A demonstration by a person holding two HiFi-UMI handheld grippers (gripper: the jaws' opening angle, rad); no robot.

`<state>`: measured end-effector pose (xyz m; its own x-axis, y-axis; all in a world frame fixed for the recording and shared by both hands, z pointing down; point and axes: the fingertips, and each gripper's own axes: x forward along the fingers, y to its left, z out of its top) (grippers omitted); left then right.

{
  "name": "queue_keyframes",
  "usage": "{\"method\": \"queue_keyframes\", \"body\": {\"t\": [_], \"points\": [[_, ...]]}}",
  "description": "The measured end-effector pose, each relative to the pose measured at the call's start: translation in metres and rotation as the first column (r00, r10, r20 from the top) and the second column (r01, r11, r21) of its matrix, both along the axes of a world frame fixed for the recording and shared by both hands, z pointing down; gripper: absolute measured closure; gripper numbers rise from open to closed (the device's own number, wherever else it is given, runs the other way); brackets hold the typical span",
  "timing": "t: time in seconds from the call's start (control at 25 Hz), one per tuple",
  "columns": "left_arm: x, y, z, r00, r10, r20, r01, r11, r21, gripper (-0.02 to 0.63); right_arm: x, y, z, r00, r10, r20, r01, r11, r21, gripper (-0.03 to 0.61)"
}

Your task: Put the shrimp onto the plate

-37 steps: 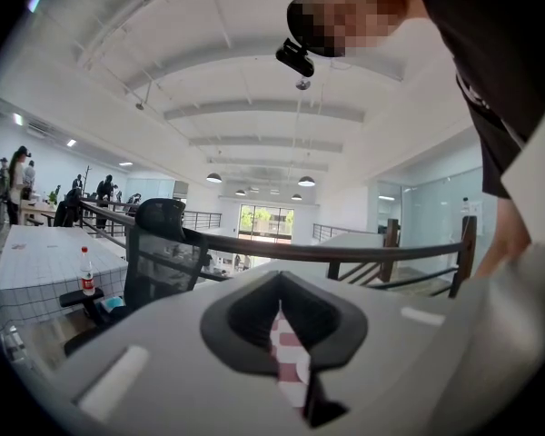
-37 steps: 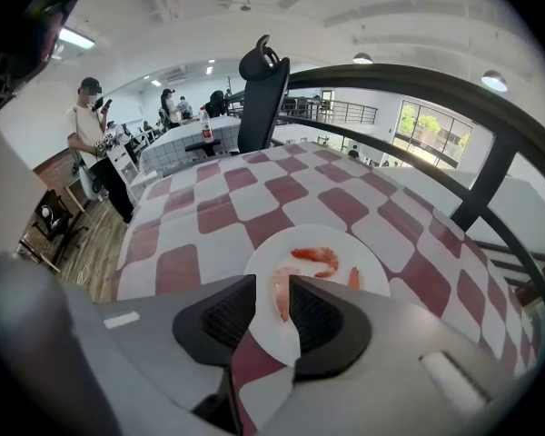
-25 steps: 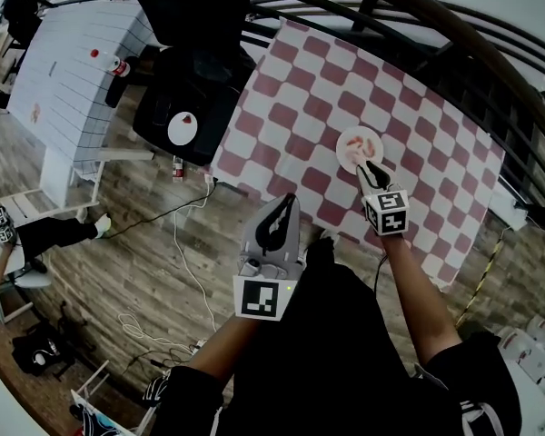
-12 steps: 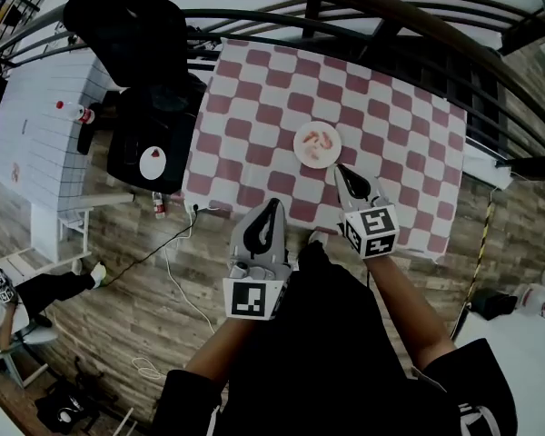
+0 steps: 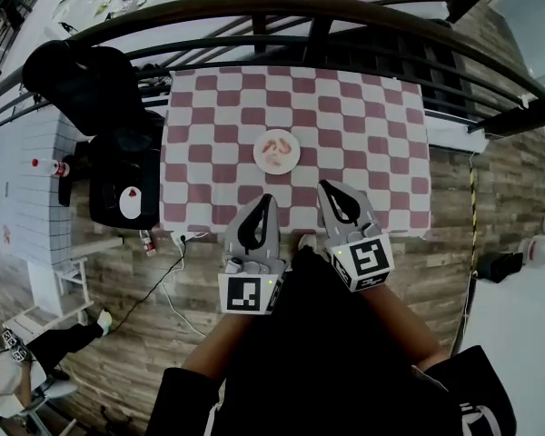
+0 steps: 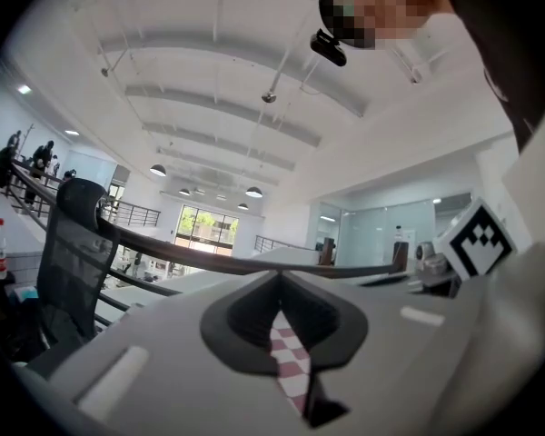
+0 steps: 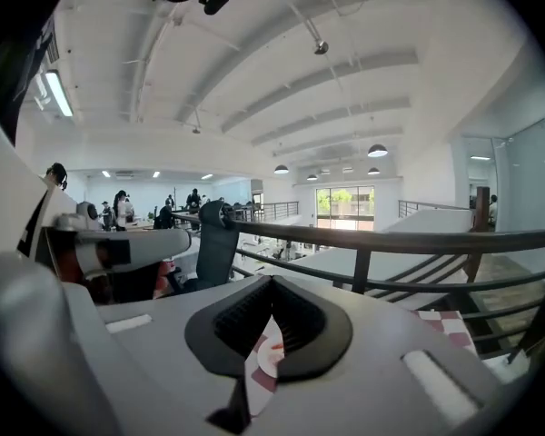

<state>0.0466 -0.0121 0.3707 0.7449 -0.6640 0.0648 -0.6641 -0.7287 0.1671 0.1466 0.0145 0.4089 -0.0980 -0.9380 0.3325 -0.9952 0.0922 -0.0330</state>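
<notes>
- While both tools hang short of the table's middle, the right gripper (image 5: 327,187) has its jaws pressed together with nothing between them (only a thin slit stays at their root, and a sliver of white shows through it).
- The left gripper (image 5: 267,199) also has its jaws closed tip to tip and is empty; a strip of checked pattern shows through its slit.
- The two sit side by side, near each other, in front of the person's dark clothing. Their tips point toward the table, and each carries a marker cube (image 5: 249,294) at its rear.
- Just past the tips lies the red and white checked cloth (image 5: 372,125), which covers the table top.
- The plate (image 5: 288,163) is white and round. It rests on the cloth roughly midway across, apart from both sets of tips.
- The shrimp (image 5: 274,146) lie on the plate as a few pink pieces (how many is hard to tell).
- Beyond the table runs a dark curved railing (image 5: 345,5).
- To the left stands a black chair (image 5: 86,84), and wood floor (image 5: 495,189) shows on the right.
</notes>
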Motion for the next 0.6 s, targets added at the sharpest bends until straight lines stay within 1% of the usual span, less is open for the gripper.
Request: {"method": "queue_keyframes", "body": {"t": [0.08,0.28,0.4,0.48,0.56,0.6], "points": [[0.010,0.004,-0.007,0.999,0.030,-0.016,-0.030,1.000,0.008,0.604,0.006,0.010,-0.015,1.000,0.029,0.002,-0.029,0.999,0.031,0.580],[0.031,0.012,-0.016,0.997,0.077,0.022,-0.078,0.996,0.043,0.604,0.029,0.033,-0.050,0.994,0.108,-0.014,-0.106,0.988,0.111,0.580],[0.042,0.020,-0.022,0.994,0.110,0.017,-0.111,0.992,0.062,0.604,0.040,0.047,-0.059,0.987,0.159,-0.023,-0.154,0.977,0.146,0.580],[0.050,0.025,-0.027,0.991,0.136,0.017,-0.137,0.988,0.077,0.604,0.045,0.054,-0.063,0.984,0.180,-0.012,-0.175,0.971,0.165,0.580],[0.056,0.029,-0.028,0.989,0.147,0.030,-0.149,0.986,0.076,0.604,0.047,0.058,-0.067,0.982,0.189,0.000,-0.186,0.966,0.180,0.580],[0.059,0.032,-0.029,0.988,0.151,0.025,-0.152,0.985,0.082,0.604,0.047,0.060,-0.068,0.982,0.190,0.006,-0.188,0.965,0.184,0.580]]}}
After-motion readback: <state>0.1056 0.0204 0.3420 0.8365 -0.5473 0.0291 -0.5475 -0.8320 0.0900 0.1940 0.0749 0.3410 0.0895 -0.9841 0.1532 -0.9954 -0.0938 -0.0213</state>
